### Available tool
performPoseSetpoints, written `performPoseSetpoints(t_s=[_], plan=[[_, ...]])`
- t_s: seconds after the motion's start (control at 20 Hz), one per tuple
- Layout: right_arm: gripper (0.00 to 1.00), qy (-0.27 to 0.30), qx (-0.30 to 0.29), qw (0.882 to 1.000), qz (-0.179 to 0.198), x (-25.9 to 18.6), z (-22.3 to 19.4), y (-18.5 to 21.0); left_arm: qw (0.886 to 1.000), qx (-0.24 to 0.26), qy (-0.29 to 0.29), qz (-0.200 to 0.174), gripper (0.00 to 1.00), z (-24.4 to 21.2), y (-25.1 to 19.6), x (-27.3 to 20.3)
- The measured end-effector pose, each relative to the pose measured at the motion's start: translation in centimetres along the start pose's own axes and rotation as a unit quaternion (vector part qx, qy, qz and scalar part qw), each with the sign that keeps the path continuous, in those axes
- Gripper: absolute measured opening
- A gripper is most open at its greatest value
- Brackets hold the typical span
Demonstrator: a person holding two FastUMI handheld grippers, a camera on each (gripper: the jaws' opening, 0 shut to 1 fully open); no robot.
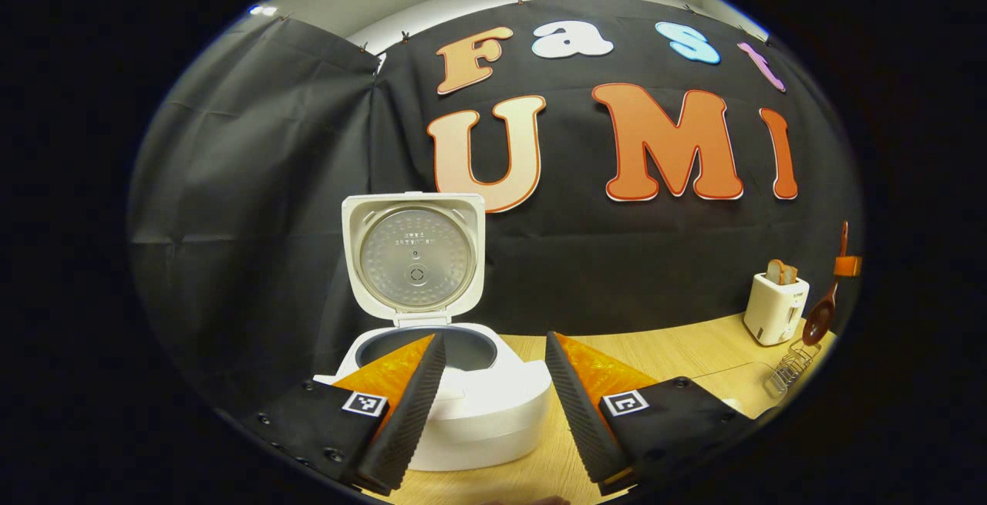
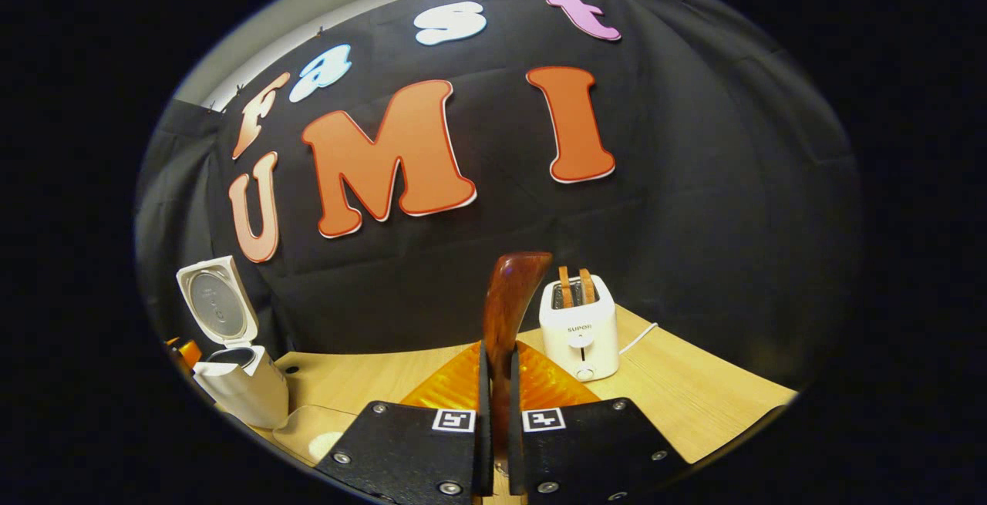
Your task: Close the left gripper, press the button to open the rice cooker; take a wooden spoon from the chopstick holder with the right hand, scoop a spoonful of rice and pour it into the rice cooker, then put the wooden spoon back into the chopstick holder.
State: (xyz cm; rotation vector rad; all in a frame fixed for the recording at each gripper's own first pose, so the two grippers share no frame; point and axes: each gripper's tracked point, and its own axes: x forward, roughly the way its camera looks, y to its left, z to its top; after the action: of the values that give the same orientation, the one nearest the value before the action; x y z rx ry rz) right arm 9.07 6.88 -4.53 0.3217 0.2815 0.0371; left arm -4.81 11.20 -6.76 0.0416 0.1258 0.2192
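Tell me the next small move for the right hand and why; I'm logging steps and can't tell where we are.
Probably carry the wooden spoon down toward the rice to scoop. The right tongs are shut on its handle, lifted above the chopstick holder in the left gripper view. The rice cooker lid already stands open, and the spoon's bowl looks empty, so scooping seems next.

Rice cooker (image 1: 463,397) lid open, upright; wooden spoon (image 2: 507,312) clamped upright.
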Motion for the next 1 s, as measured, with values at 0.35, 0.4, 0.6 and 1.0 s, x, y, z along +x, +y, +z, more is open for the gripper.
performPoseSetpoints(t_s=[0.35,0.4,0.6,1.0], plan=[[0.08,0.034,0.025,0.999,-0.011,1.6,-3.8,-1.8,1.0,-0.018,0.007,0.003,0.85,0.6,0.2,1.2],[0.08,0.036,0.035,0.999,-0.013,1.7,-4.3,-2.1,1.0,-0.021,0.007,0.006,0.86,0.8,0.5,1.5],[0.08,0.06,0.052,0.997,-0.019,2.1,-6.9,-3.3,0.999,-0.037,0.013,0.009,0.86,2.2,1.1,3.0],[0.08,0.073,0.05,0.996,-0.03,2.9,-8.8,-3.9,0.998,-0.06,0.002,0.014,0.86,7.6,2.9,6.6]])
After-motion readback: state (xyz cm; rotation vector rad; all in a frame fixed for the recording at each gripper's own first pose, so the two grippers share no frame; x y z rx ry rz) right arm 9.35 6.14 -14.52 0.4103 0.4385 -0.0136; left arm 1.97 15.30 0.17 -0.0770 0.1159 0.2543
